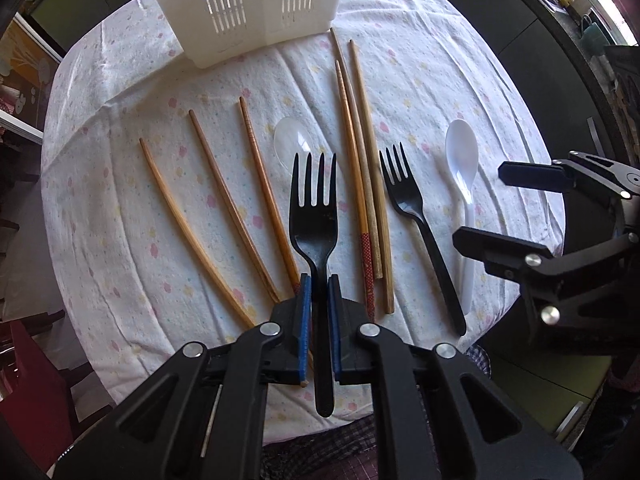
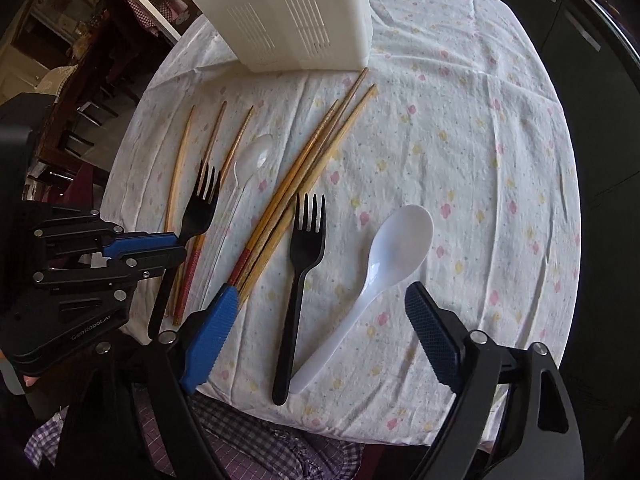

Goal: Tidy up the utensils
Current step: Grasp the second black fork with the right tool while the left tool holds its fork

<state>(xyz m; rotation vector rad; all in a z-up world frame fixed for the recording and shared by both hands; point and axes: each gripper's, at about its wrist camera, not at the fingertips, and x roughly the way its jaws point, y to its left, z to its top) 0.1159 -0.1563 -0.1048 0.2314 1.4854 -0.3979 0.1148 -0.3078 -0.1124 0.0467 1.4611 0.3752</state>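
Observation:
My left gripper (image 1: 319, 280) is shut on the handle of a black plastic fork (image 1: 314, 208), tines pointing away, held a little above the table; it also shows in the right wrist view (image 2: 176, 246) with that fork (image 2: 202, 208). My right gripper (image 2: 320, 300) is open and empty above a second black fork (image 2: 302, 264) and a white spoon (image 2: 384, 264); it shows at the right of the left wrist view (image 1: 478, 204). A white slotted utensil holder (image 1: 240, 8) stands at the table's far side. Several wooden chopsticks (image 1: 362, 168) and a clear spoon (image 1: 290, 136) lie on the cloth.
The round table carries a white floral cloth (image 2: 480, 160). Three separate chopsticks (image 1: 224, 208) lie left of the held fork. A red chair (image 1: 36, 380) stands at the left. Dark cabinets (image 1: 520, 40) lie beyond the right edge. Checked fabric (image 2: 260, 440) shows at the near edge.

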